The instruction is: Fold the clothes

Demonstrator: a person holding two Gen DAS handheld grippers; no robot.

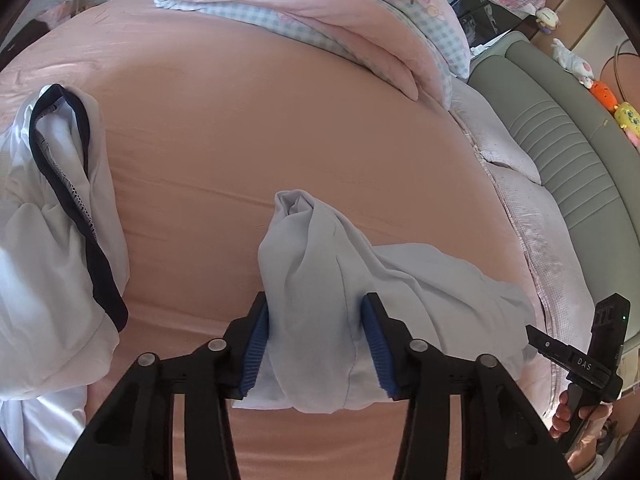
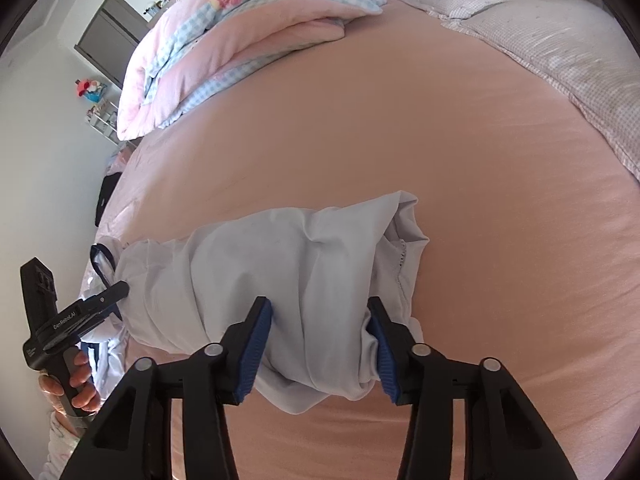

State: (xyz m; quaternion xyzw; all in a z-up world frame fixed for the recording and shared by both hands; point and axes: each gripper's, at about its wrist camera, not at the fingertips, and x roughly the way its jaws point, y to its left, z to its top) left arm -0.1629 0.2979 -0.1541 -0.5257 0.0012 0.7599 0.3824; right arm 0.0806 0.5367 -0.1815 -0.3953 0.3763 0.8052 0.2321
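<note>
A pale blue-white garment lies bunched on the pink bed sheet. My left gripper is shut on one end of it, the cloth squeezed between the blue pads and bulging behind them. In the right wrist view the same garment stretches leftward, and my right gripper is shut on its other end. Each tool shows in the other's view: the right gripper at the cloth's far edge, the left gripper by the left end, each held by a hand.
A second white garment with dark navy trim lies heaped at the left. A folded pink and blue-check quilt sits at the far side of the bed. Pillows and a green padded headboard with soft toys line the right.
</note>
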